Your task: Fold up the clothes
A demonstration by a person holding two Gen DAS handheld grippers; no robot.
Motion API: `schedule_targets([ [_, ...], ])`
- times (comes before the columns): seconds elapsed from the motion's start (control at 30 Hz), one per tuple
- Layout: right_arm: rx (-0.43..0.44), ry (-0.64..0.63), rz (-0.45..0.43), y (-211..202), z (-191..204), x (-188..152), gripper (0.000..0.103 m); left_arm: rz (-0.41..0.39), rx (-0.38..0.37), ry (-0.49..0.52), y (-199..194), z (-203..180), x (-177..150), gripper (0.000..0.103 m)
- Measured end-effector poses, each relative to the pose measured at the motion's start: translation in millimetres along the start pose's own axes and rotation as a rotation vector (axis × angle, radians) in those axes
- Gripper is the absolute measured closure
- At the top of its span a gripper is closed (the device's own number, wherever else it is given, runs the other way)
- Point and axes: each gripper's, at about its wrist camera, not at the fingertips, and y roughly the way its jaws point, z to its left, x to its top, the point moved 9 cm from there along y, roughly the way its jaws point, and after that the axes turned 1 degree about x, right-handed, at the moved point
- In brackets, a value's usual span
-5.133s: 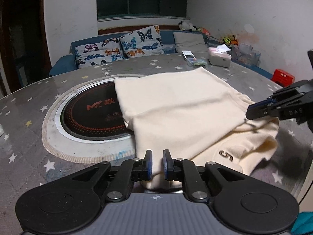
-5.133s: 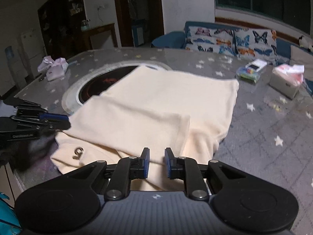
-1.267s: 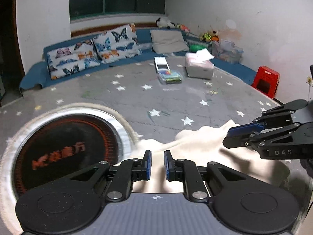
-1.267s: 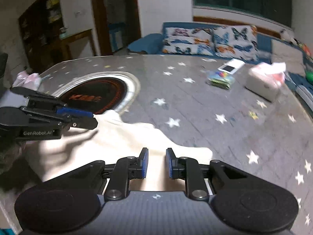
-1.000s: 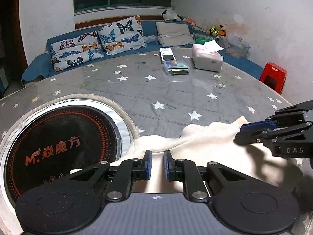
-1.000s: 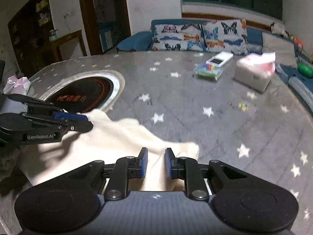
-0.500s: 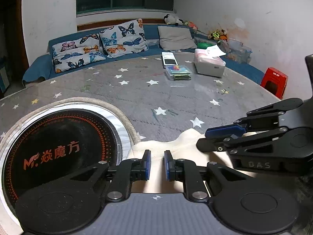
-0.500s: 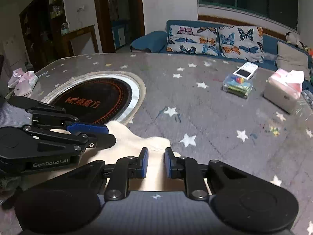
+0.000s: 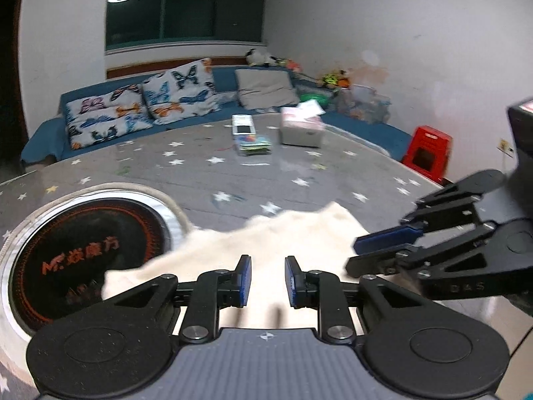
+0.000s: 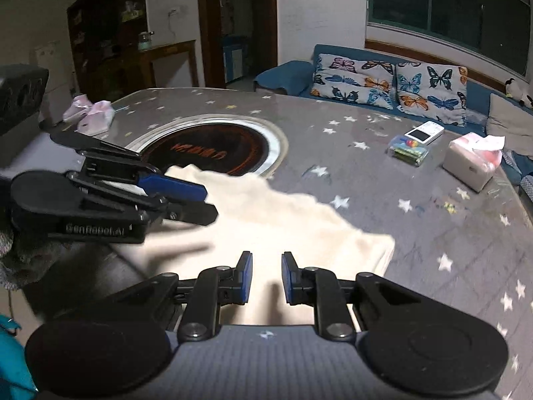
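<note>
A cream garment [image 9: 266, 243] lies folded on the grey star-patterned table, its left edge over the round black hotplate [image 9: 76, 250]. It also shows in the right wrist view [image 10: 283, 230]. My left gripper [image 9: 266, 281] is open a little, above the near part of the cloth, holding nothing. My right gripper [image 10: 265, 278] is also slightly open above the cloth and empty. Each gripper appears in the other's view: the right one [image 9: 386, 250] at right, the left one [image 10: 186, 200] at left, both over the garment.
A tissue box [image 9: 301, 130], a clear box of small items [image 9: 253, 143] and a white device [image 9: 243, 125] sit at the table's far side. Pink cloth bundles [image 10: 90, 115] lie at the far left edge. A sofa with butterfly cushions [image 9: 140, 106] stands behind; a red stool [image 9: 428, 153] at right.
Both grippers' jaws have opened slightly and let go of the garment, which now lies on the table. The grippers have risen a little and tilted.
</note>
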Motion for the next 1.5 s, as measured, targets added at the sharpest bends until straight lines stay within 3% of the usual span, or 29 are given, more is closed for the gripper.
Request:
schedule_targets([
  [0.37, 0.001, 0.013, 0.027, 4.0, 10.7, -35.5, 0.086, 0.072, 0.023, -0.037, 5.7, -4.1, -39.4, 0.079],
  [0.7, -0.035, 0.115, 0.033, -11.9, -16.8, -47.4, 0.086, 0.051, 0.083, -0.149, -15.7, 29.3, -50.5, 0.079],
  [0.97, -0.042, 0.100, 0.043, -12.6, -17.6, -48.0, 0.086, 0.031, 0.121, -0.268, -35.6, 64.4, -61.7, 0.072],
  [1.27, -0.046, 0.093, -0.001, -8.1, -22.4, -24.6, 0.085, 0.011, 0.124, -0.277, -30.6, 70.8, -41.6, 0.073],
  [1.5, -0.069, 0.153, 0.015, 13.9, -49.1, -23.7, 0.085, 0.058, 0.174, -0.300, -16.6, 89.7, -46.0, 0.071],
])
